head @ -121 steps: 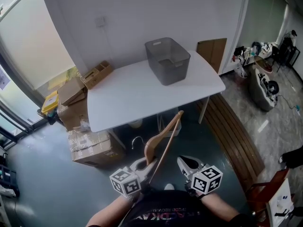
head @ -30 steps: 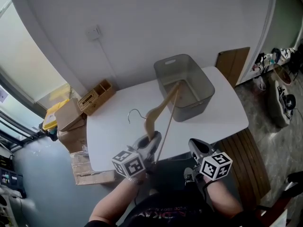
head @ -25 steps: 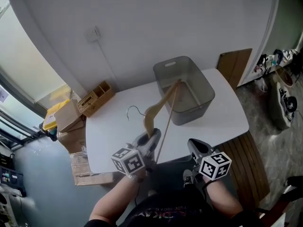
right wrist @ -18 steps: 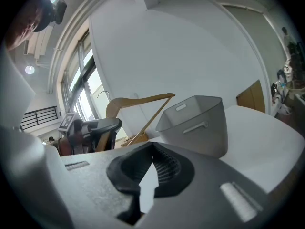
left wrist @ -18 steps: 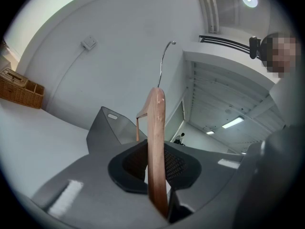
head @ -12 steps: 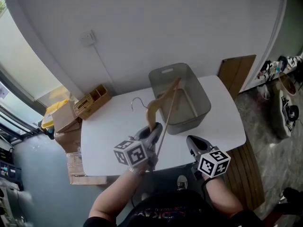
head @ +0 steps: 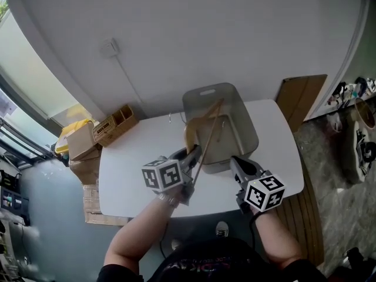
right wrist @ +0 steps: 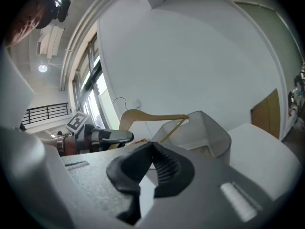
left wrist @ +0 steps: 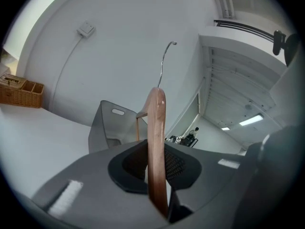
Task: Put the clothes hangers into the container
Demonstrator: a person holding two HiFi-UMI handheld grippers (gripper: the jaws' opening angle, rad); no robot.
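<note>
Close to the person's body, the two arms reach out over the near edge of the white desk [head: 126, 172]. The left claw [head: 189, 156] is clamped on the wooden clothes hanger [head: 191, 135], its pads pressing the flat shoulder from both sides in the left gripper view. The right claw [head: 239, 164] rides beside it on the right, pads drawn together or nearly so, with nothing between them.

From the left grip the hanger stands up and leans away. Its straight bar runs forward to the far tip, which sits above the open mouth of the grey container [head: 248, 129], and its wire hook points toward the wall. Nothing of it touches the container yet, as far as the head view shows. The container stands at the back of the desk near the wall, and it looks empty.

The step in hand appears to be the carry-over before the drop. To do it well, I would bring the whole hanger over the opening, not just the tip. Tipping it so its length lies along the container's long side should keep the bar and hook clear of the near rim. Let go low — a release from height could bounce it out.

Beyond, a wicker box [head: 115, 122] sits at the left by the wall.
</note>
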